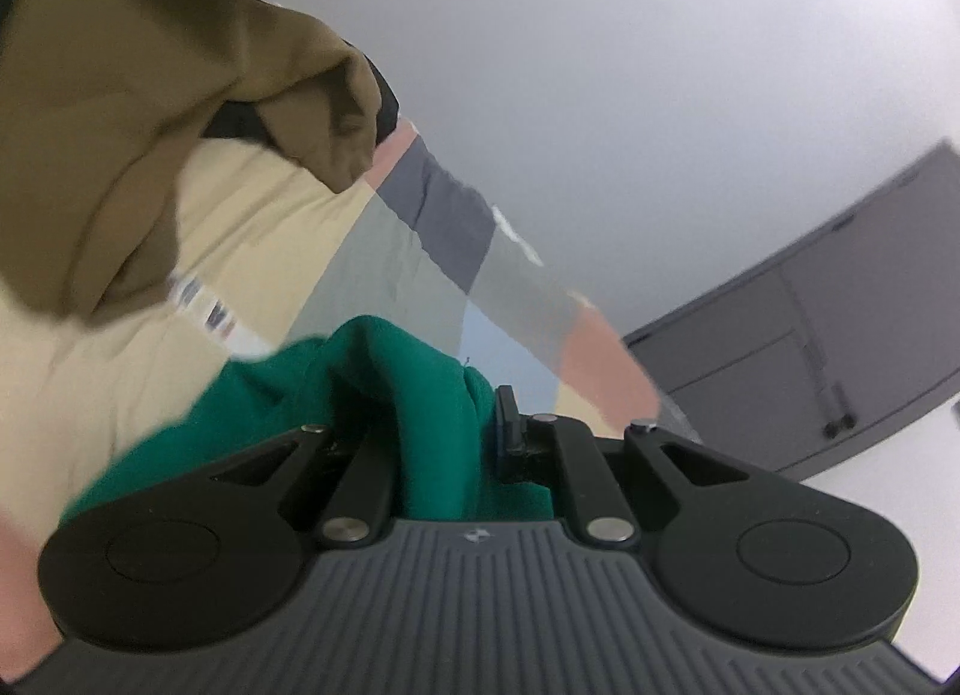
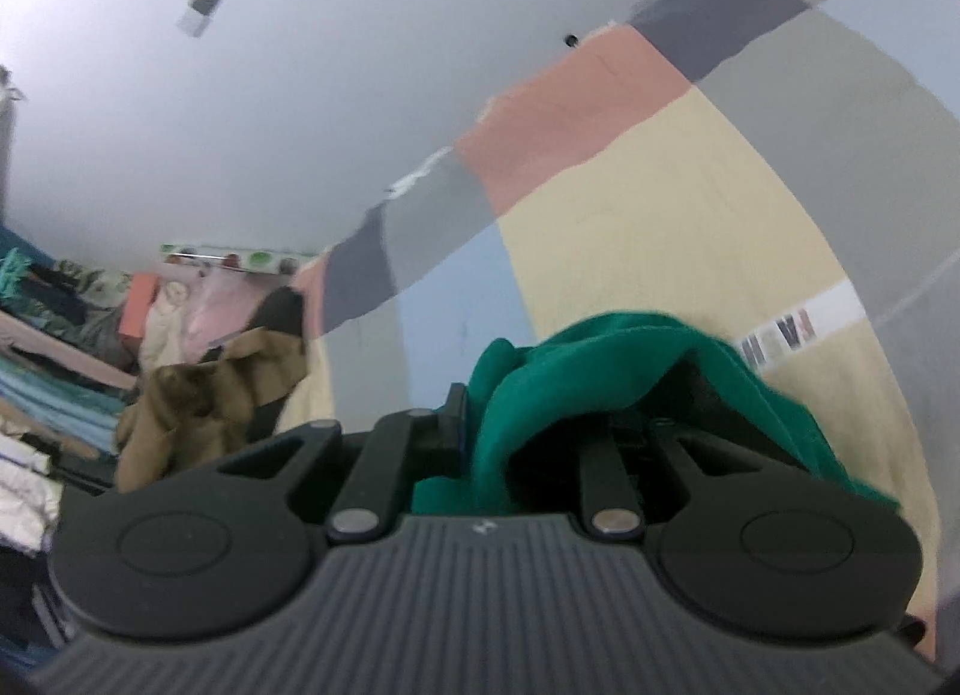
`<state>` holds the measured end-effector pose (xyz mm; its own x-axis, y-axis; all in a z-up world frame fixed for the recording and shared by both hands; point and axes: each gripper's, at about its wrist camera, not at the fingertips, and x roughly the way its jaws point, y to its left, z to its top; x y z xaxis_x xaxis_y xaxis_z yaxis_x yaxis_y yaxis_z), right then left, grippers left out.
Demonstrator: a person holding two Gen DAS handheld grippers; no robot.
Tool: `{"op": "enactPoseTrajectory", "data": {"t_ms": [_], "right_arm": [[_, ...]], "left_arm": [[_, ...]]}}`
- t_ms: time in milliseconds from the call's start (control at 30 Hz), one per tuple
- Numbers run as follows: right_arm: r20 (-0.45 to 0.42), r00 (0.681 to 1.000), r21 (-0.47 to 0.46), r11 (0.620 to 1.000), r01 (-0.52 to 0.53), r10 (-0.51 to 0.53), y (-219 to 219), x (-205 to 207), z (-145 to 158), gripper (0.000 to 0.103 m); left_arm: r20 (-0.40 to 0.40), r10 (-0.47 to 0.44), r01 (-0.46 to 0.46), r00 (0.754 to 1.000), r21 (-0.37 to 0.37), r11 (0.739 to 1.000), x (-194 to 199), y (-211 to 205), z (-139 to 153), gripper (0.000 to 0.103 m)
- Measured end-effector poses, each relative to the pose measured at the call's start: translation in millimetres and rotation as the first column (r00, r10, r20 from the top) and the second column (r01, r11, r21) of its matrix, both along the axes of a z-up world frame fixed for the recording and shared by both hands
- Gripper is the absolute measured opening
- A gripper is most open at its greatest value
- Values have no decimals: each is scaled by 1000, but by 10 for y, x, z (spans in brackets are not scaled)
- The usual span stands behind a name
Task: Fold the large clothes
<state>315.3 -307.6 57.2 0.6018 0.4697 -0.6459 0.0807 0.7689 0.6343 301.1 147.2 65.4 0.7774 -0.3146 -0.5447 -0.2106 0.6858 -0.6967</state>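
Here, the patchwork bedspread (image 1: 384,257) fills most of both wrist views, its blocks of cream, pink, grey, pale blue and dark grey running from 7 o'clock toward 3 o'clock in the left view and sweeping from 9 o'clock up to 1 o'clock (image 2: 690,167) in the right. Behind it stands a plain white wall (image 1: 600,65). A grey cabinet (image 1: 840,305) sits at 3 o'clock in the left view.

A tan garment (image 1: 120,95) hangs crumpled at 10 o'clock in the left view, just above the cream panel; in the right view it lies heaped at 8 o'clock (image 2: 216,389), near the bed's edge. Beyond it, at 9 o'clock, a cluttered pile of clothes (image 2: 72,347) is stacked, too blurred to sort out.

The green garment (image 1: 384,389) is bunched at the centre of each view, directly in front of each tool and over the cream panel. The left gripper (image 1: 432,443) has cloth gathered between its fingers, its jaws drawn in and pinching the green fabric. The right gripper (image 2: 510,437) likewise clamps a thick fold of green cloth (image 2: 600,359), which drapes over its right-hand finger and hides it. A white label strip (image 2: 798,323) with small dark marks lies on the cream panel at 3 o'clock.
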Motion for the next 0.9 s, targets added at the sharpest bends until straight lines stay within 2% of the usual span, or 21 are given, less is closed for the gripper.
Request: {"op": "enactPoseTrajectory", "data": {"t_ms": [100,200,333,433,567,767,800,867,900], "right_arm": [[-39,999,2,1000,-3,3,14,374,-318,19],[-76,997,6,1000,-15,15,45,692,-605,19],[-99,994,7,999,-46,47,76,899,-828,19],[-111,993,30,998,-46,49,71,934,-930,20],[-113,992,48,998,-47,53,28,959,-1007,20],[-101,994,64,997,-41,48,8,940,-1043,22],[-93,994,69,997,-43,49,-3,921,-1031,23],[-81,995,61,997,-49,53,0,880,-976,26],[-65,996,55,997,-54,58,5,842,-930,34]], "left_arm": [[-8,-45,46,999,4,999,434,65,-275,12],[-30,-82,81,996,-35,996,789,161,-559,13],[-73,-117,111,990,-85,990,1107,285,-871,13],[-94,-132,121,987,-112,986,1232,315,-1052,14],[-107,-133,124,985,-92,988,1280,295,-1169,14],[-99,-128,121,987,-71,990,1196,249,-1092,15],[-100,-128,121,987,-65,990,1159,243,-1057,19],[-108,-108,103,988,-51,993,1061,211,-980,41],[-103,-99,95,990,-45,994,993,182,-927,63]]}}
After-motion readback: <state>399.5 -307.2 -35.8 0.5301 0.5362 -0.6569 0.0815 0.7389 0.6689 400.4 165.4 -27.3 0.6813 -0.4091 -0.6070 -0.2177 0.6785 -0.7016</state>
